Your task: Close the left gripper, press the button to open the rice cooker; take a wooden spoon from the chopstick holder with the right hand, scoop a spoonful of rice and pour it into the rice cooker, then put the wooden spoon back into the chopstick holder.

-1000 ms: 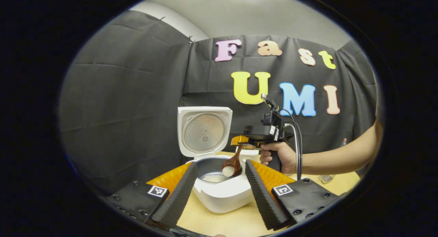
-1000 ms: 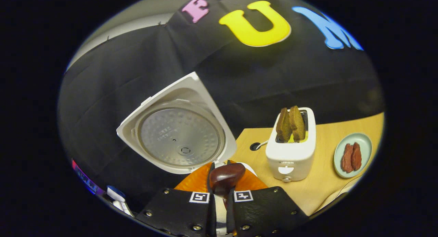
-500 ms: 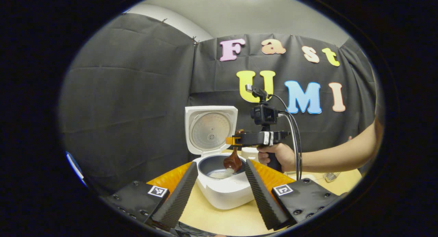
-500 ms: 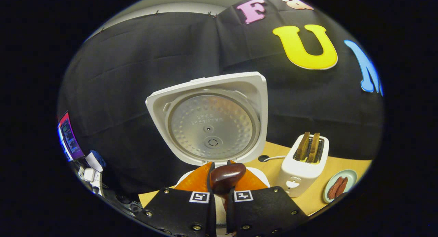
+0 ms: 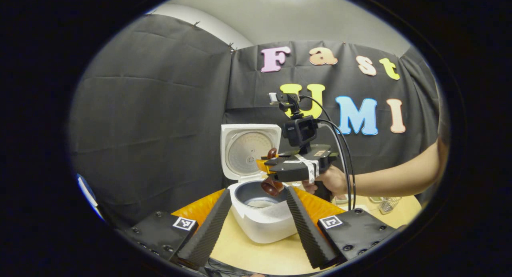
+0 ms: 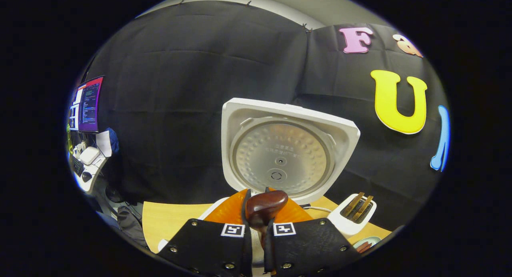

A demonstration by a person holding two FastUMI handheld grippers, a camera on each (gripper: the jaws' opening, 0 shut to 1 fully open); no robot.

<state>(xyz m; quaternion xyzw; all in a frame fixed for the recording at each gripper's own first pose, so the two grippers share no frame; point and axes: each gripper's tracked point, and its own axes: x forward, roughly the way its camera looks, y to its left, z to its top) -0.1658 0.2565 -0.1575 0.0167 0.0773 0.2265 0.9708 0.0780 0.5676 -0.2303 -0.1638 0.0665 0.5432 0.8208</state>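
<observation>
Jaws of my right gripper (image 6: pixel 256 225) are clamped on the wooden spoon (image 6: pixel 264 205), whose bowl hangs over the rice cooker (image 5: pixel 262 219); the cooker's lid (image 6: pixel 286 151) stands upright behind it. I see white rice (image 5: pixel 260 203) in the pot. My left gripper (image 5: pixel 258 213) has its jaws spread apart, one on each side of the cooker. Right of the cooker, a toaster (image 6: pixel 352 219) sits on the table (image 6: pixel 172 221).

Cooker (image 5: pixel 260 225) white, inner pot (image 5: pixel 250 191) dark grey, lid plate (image 6: pixel 280 157) dimpled silver. Spoon (image 6: pixel 264 205) dark glossy red-brown. Rice (image 5: pixel 261 203) white. Toaster (image 6: pixel 350 223) white, toast (image 6: pixel 359 205) brown. Table (image 5: pixel 256 255) pale wood. Wall cloth black, lightly creased.
</observation>
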